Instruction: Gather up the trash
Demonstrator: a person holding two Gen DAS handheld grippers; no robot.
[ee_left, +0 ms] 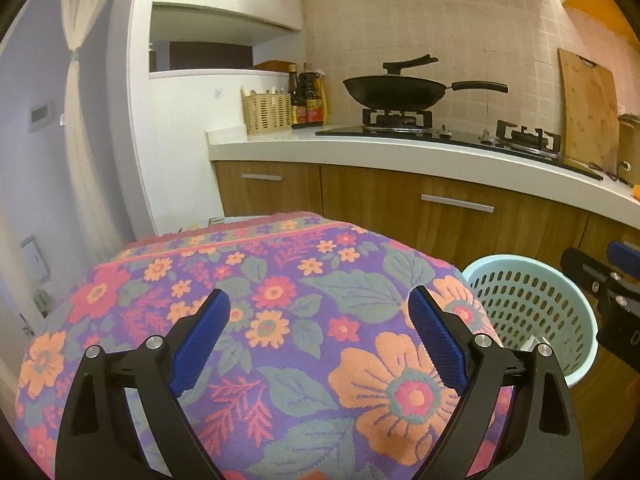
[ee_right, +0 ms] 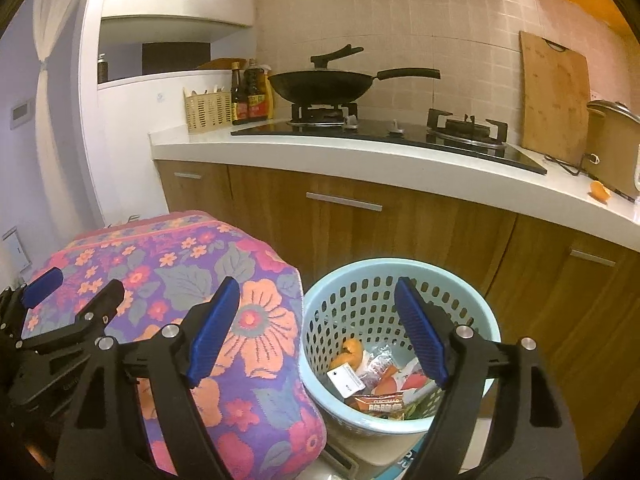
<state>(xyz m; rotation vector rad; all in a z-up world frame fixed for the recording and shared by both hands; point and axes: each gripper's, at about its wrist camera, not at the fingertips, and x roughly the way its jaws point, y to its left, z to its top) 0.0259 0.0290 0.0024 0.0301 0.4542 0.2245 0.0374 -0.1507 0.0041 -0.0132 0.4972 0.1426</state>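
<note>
Left wrist view
Left hand-held gripper: black frame, ribbed blue pads, jaws spread wide with nothing between them, over the cloth.
Cloth: thick terry weave, purple ground with orange and pink flowers and grey-green leaves, draped over a rounded block.
Basket: pale blue plastic, round, wall pierced with rows of oval holes; just beside the cloth on its right.
Right hand-held gripper: only part shows at the right edge, above the basket's far side.
Surface: smooth white slab over wood-grain cabinet doors with metal bar handles.
Wok: black, rounded, long handle, on a gas hob burner.

Right wrist view
Right hand-held gripper: jaws spread apart, empty; left pad over the cloth's edge, right pad over the basket's mouth.
Basket: stands on the floor, touching or just beside the cloth-covered block.
Trash: lies in the basket's bottom; crinkled printed wrappers, a white card, orange peel pieces.
Cloth: same flowered terry, folded over a rounded corner.
Left hand-held gripper: at the left edge over the cloth, jaws apart.
Peel: small orange piece on the surface, near a metal-lidded cooker.
Board: flat bamboo, leaning upright on the tiled wall.
</note>
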